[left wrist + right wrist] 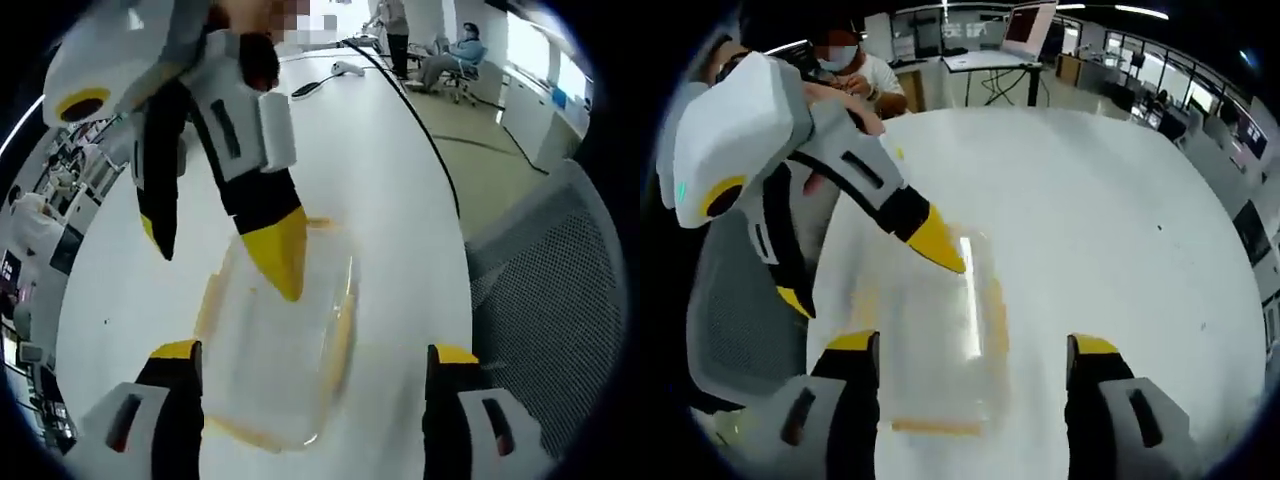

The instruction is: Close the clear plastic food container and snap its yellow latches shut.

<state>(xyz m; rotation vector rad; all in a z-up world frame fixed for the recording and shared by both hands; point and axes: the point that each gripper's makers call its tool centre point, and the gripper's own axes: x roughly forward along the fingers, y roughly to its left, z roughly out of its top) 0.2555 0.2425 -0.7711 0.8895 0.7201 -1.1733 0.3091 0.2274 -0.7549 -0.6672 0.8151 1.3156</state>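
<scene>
The clear plastic food container (285, 365) lies on the white table (380, 180), with yellow latches (338, 345) along its sides. My left gripper (315, 352) is open, its jaws standing wide on either side of the container. The right gripper (225, 255) reaches in from above, open, with one yellow fingertip (285, 255) on the container's top. In the right gripper view the container (940, 345) sits between the wide jaws of my right gripper (970, 342). The left gripper (875, 280) comes in from the left, one fingertip (938, 245) at the container's far edge. The container is blurred, so I cannot tell whether the lid is seated.
A black cable (432, 145) runs across the table. A grey mesh chair (560, 290) stands by the table edge, also seen as the chair (730, 310). A person in a white shirt (855, 70) is behind the left gripper. People sit at far desks (450, 55).
</scene>
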